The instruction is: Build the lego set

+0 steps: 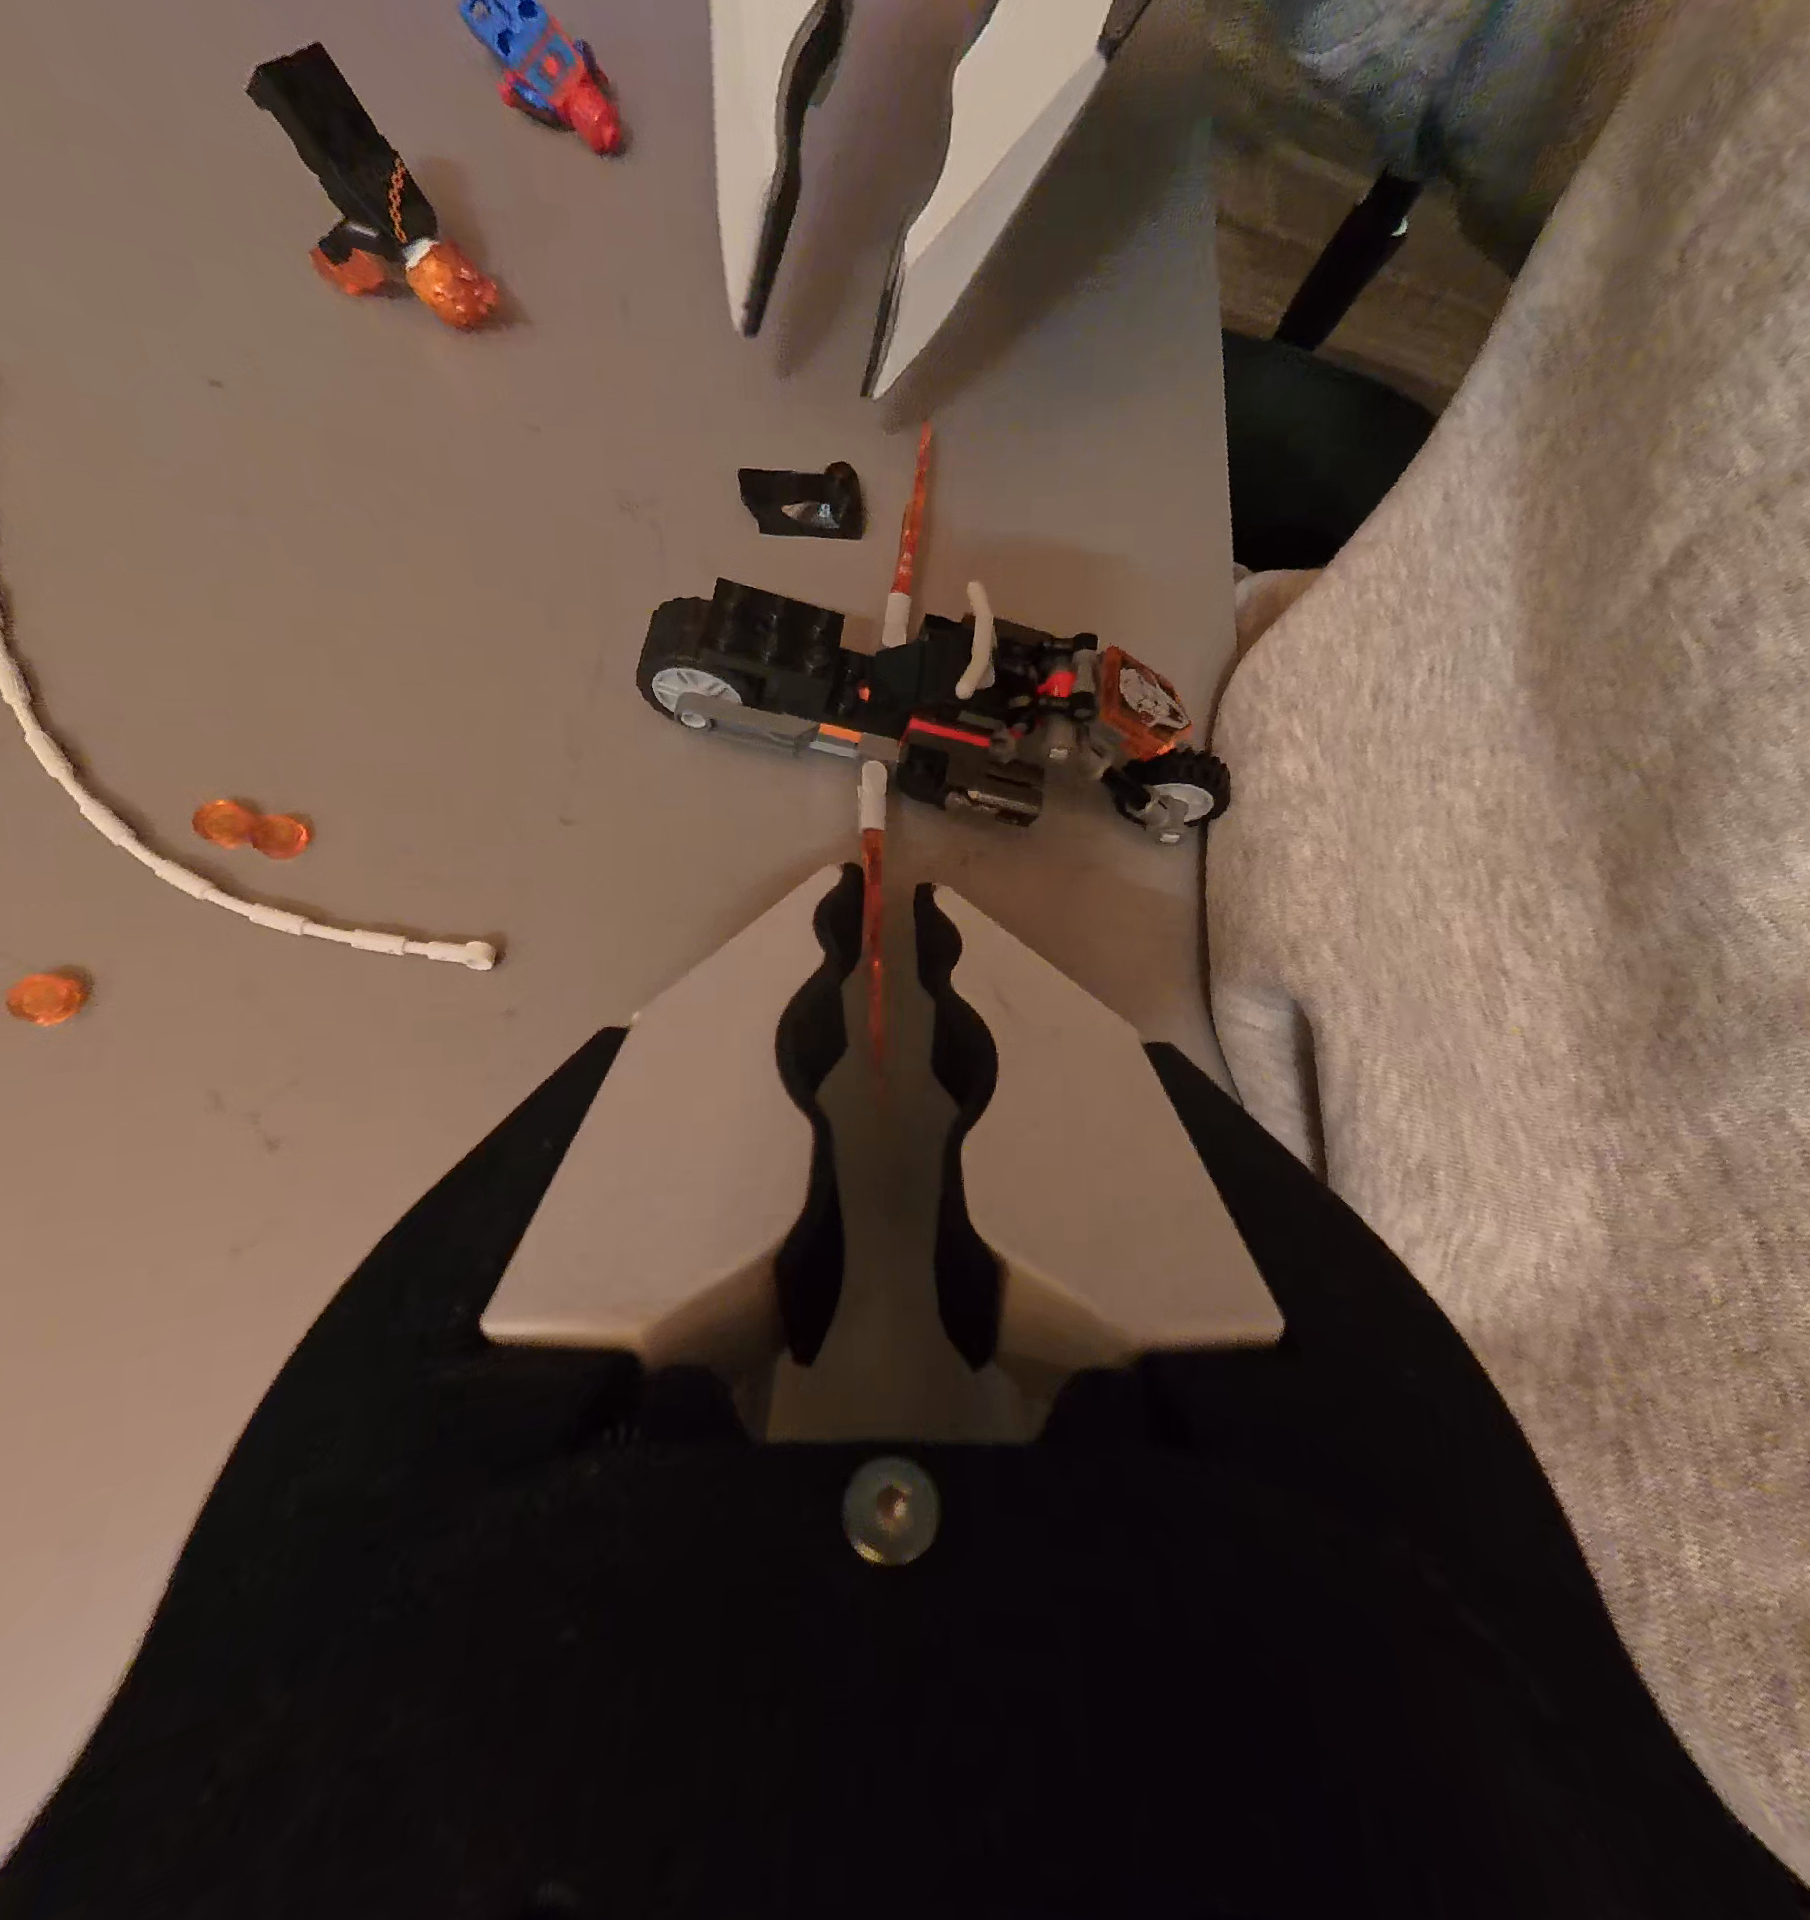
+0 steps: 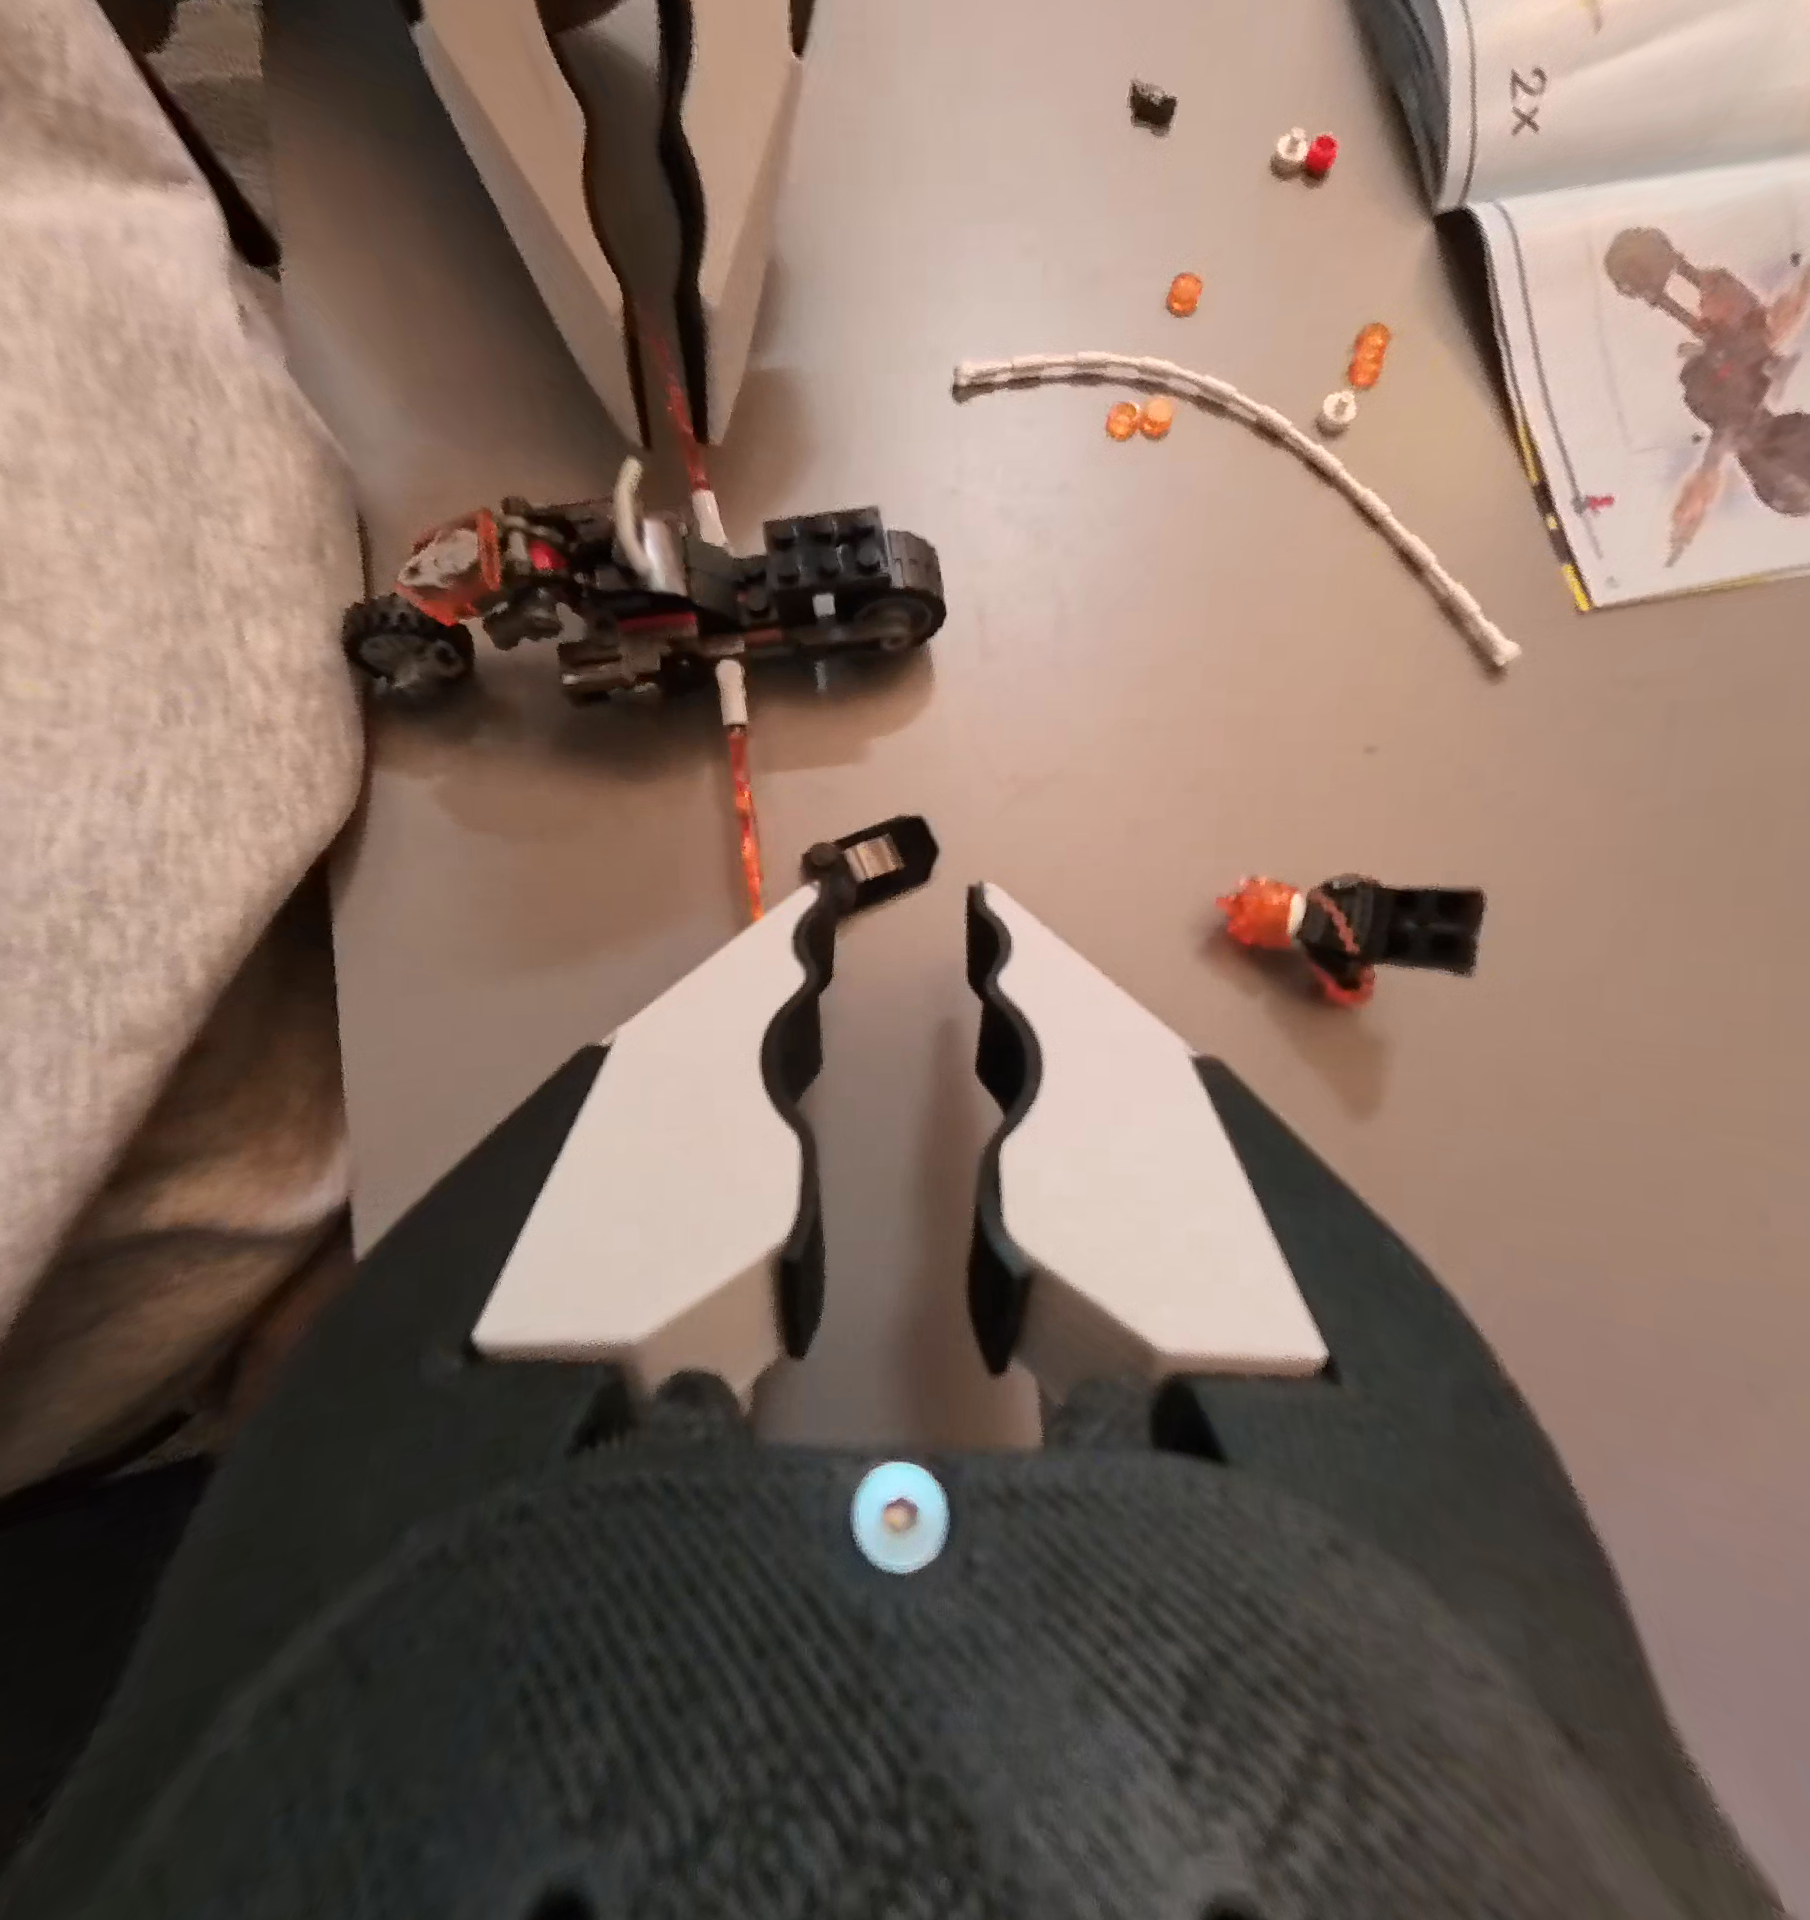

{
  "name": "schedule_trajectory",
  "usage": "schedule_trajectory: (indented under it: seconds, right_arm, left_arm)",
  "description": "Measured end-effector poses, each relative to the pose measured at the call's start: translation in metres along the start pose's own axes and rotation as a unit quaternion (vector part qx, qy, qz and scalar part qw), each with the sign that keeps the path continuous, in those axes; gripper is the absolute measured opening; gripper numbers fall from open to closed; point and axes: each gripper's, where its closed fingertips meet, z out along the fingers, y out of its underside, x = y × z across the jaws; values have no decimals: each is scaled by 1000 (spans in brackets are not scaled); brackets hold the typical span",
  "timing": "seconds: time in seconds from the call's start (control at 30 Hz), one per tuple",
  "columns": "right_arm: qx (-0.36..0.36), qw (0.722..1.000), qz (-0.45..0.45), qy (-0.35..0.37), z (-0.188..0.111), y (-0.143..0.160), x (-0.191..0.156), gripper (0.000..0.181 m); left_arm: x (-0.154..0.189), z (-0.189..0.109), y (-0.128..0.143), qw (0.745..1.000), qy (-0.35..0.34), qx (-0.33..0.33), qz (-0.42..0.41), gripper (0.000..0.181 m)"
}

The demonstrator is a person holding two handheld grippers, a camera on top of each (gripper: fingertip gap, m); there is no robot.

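A black lego motorcycle [image 1: 922,707] lies on the grey table [image 1: 413,582], close to its edge; it also shows in the right wrist view [image 2: 652,592]. An orange flame rod sticks out of each of its sides. My left gripper [image 1: 882,881] has its jaws a narrow gap apart around one flame rod [image 1: 872,966], with table showing beside the rod. My right gripper [image 2: 893,894] is open and empty. A small black piece with a silver face [image 2: 870,857] lies at its left fingertip [image 2: 813,904]. The other flame rod [image 2: 740,810] points towards that piece.
A black minifigure with a flame head [image 2: 1348,925] lies to the right. A white bone chain [image 2: 1244,416], several orange studs [image 2: 1140,419] and an open instruction booklet [image 2: 1659,395] lie farther off. A blue and red figure [image 1: 548,68] is at the back. A person's grey garment [image 1: 1555,935] borders the table edge. My right fingertips sit around 11 cm from my left ones. Between my left fingertips and the white bone chain [image 2: 1244,416] there is roughly 12 cm. The left camera catches it too, in the left wrist view [image 1: 98,770].
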Motion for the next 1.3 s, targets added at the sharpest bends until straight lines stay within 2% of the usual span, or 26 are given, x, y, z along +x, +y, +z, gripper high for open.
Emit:
schedule_trajectory:
  seconds: [0.17,0.7,0.87,1.03,1.3]
  right_arm:
    - [2,997,-38,-68,9,-3,-5,30]
    - [-25,986,-80,-142,25,2,-7,26]
    - [-13,992,-52,-114,26,-3,0,26]
    - [39,998,-1,-43,20,-36,8,26]
    - [19,999,-27,-25,26,-55,-19,26]
  left_arm:
    - [-1,-3,-3,1000,-6,11,-3,9]
    - [-2,-8,-19,997,20,69,-11,10]
    - [-3,-10,-21,996,24,83,-17,9]
    - [-3,-8,-23,996,26,86,-19,10]
    - [0,5,-27,997,15,74,-1,14]
